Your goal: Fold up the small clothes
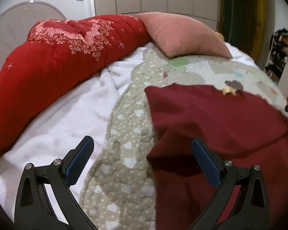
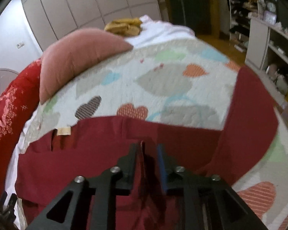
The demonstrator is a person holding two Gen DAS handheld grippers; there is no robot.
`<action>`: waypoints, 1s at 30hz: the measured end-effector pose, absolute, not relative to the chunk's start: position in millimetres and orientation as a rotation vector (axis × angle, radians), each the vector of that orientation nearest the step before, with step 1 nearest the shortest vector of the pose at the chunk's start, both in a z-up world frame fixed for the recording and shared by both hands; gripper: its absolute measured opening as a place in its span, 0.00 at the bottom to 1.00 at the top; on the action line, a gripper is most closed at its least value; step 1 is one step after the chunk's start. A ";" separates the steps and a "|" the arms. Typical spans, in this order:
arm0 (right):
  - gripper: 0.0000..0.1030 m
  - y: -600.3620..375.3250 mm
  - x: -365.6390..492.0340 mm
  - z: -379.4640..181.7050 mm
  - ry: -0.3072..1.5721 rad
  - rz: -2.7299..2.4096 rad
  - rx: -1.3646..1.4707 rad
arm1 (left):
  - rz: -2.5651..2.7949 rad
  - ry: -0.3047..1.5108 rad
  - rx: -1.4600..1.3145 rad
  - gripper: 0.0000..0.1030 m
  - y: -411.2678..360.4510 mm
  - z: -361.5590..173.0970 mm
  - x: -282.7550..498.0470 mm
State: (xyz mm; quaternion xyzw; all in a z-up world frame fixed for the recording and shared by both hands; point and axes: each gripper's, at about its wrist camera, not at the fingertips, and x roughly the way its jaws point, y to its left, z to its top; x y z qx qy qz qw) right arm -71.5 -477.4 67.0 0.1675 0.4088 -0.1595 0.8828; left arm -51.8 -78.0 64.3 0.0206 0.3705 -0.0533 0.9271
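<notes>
A dark red garment [image 1: 220, 124] lies spread flat on the quilted bed cover [image 1: 128, 134], with a small beige label [image 1: 228, 91] at its far edge. My left gripper [image 1: 143, 140] hovers open and wide over the garment's left edge, holding nothing. In the right wrist view the same garment [image 2: 105, 143] fills the foreground, and one sleeve [image 2: 249, 115] stretches away on the right. My right gripper [image 2: 147, 145] has its jaws a little apart. A raised fold of the red cloth stands between them, leaning on the left finger, with a gap to the blue pad [image 2: 160, 153].
A pink pillow [image 1: 182, 36] and a rolled red floral duvet [image 1: 48, 61] lie along the far and left sides of the bed. A white sheet [image 1: 67, 115] shows on the left. Yellowish clothes [image 2: 124, 26] sit at the far end, and shelves [image 2: 274, 48] stand to the right.
</notes>
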 end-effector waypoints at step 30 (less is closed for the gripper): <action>0.24 -462.3 -80.6 53.0 0.907 -0.167 0.294 | -0.213 0.880 0.033 0.99 -145.1 60.4 -41.6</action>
